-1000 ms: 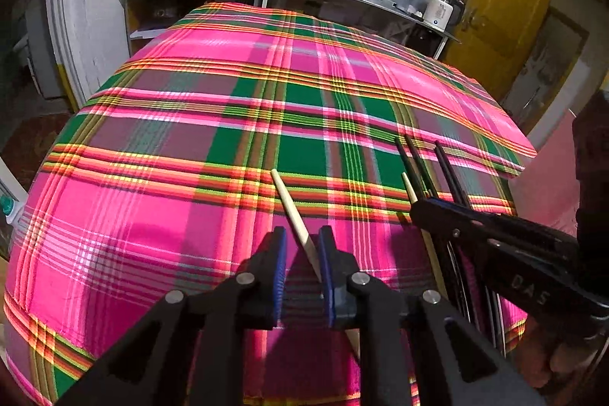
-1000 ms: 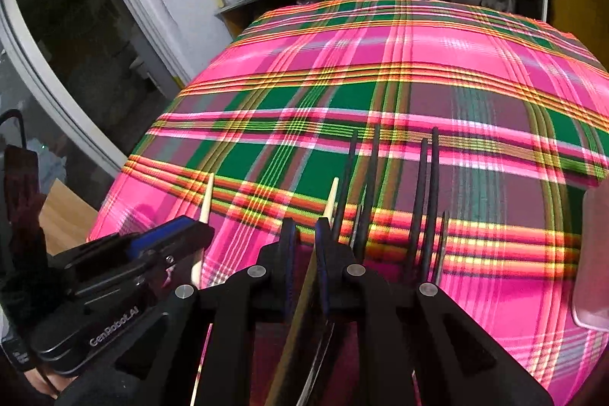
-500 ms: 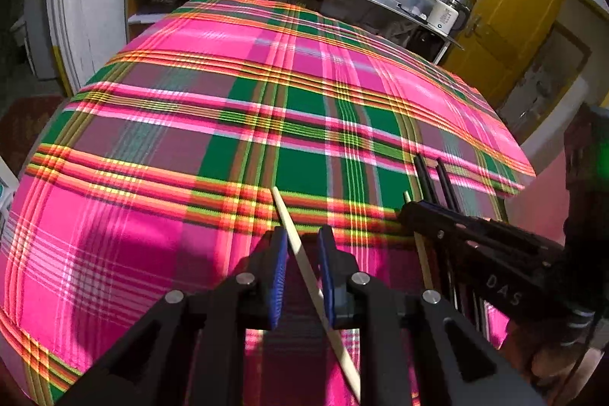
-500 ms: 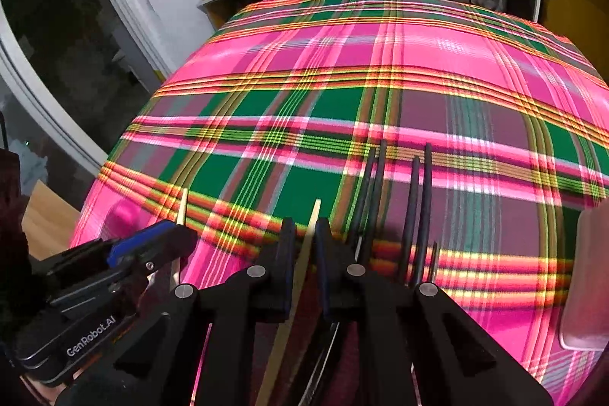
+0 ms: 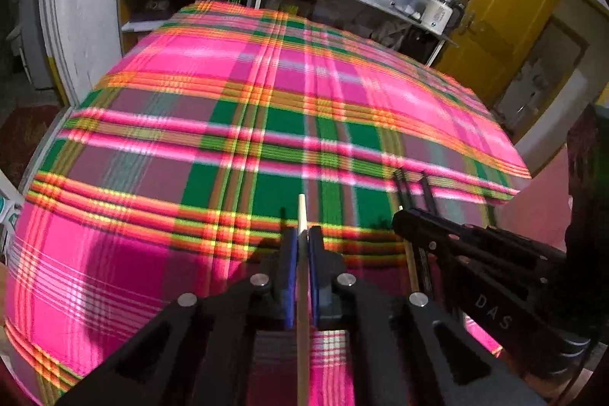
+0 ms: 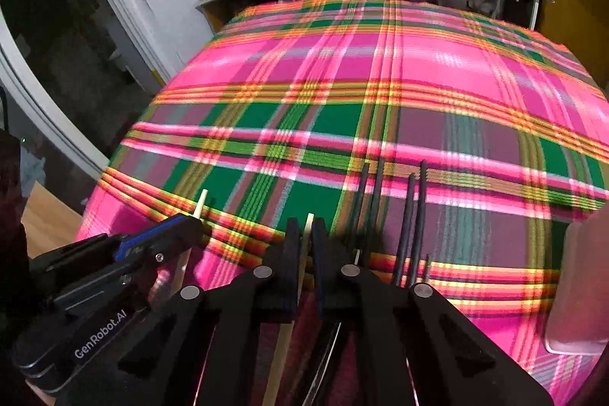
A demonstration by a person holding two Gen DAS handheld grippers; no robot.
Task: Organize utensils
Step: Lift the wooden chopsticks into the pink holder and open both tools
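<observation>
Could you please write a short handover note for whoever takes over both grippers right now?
Left gripper: shut on one pale wooden chopstick.
Right gripper: shut on the other pale chopstick.
Four black chopsticks lie on the plaid tablecloth, just right of the right gripper.
Done: both pale sticks gripped.
Left: pair them up and set them down; the black ones look untouched.

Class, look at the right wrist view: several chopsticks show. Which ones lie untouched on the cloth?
The black chopsticks. The two pale wooden ones, and, are each clamped in tongs.
</observation>
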